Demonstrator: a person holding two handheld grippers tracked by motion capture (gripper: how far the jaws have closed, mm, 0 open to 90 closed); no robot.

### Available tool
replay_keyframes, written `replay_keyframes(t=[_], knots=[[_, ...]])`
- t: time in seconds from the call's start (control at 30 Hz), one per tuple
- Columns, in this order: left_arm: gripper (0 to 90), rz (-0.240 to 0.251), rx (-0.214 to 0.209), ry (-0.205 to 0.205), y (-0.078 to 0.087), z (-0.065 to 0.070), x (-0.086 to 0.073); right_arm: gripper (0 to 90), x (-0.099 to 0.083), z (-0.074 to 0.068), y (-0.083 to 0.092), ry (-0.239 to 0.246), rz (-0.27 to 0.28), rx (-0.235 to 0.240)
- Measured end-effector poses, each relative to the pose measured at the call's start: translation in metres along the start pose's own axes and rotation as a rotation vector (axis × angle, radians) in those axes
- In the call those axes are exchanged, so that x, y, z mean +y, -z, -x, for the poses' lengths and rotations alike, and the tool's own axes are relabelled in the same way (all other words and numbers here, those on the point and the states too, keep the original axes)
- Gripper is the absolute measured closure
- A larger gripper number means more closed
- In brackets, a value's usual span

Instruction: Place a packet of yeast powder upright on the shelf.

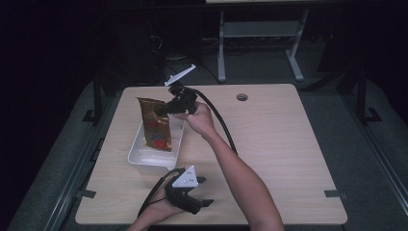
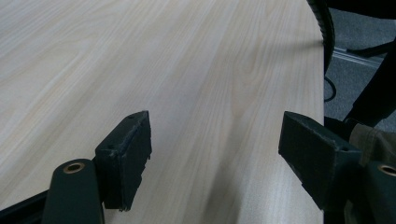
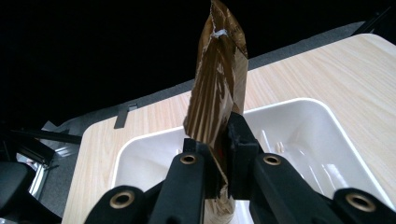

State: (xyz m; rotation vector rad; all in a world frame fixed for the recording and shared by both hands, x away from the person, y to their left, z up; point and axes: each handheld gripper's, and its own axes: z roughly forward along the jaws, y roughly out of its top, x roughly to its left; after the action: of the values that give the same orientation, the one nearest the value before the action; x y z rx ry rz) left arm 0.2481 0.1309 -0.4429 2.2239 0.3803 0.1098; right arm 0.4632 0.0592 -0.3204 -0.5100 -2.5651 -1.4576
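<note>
High view: right hand-held gripper [image 1: 162, 110] pinches the gold bag [image 1: 155, 125] over the white tray [image 1: 139, 156], not yet released; left hand-held gripper [image 1: 204, 191] rests spread.

Glossy crinkled gold pouch [image 3: 218, 88] — likely foil, shiny white plastic tray [image 3: 322, 126], matt wood-grain table [image 2: 187, 70]

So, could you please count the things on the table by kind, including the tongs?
Snack bags: 1, the gold bag held in the right tongs above the tray
White trays: 1, the tray
Tongs: 2, right and left tongs
Total: 4
</note>
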Motion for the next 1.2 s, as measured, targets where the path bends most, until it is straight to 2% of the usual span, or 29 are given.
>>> replay_keyframes(t=[0.33, 1.2], knots=[[25.0, 0.009, 0.002, 0.013, 0.003, -0.002, 0.000, 85.3, -0.005, 0.002, -0.009, 0.001, -0.012, 0.009], [25.0, 0.006, -0.003, 0.012, 0.003, -0.003, -0.001, 84.6, -0.017, 0.009, -0.021, -0.019, -0.034, 0.023]])
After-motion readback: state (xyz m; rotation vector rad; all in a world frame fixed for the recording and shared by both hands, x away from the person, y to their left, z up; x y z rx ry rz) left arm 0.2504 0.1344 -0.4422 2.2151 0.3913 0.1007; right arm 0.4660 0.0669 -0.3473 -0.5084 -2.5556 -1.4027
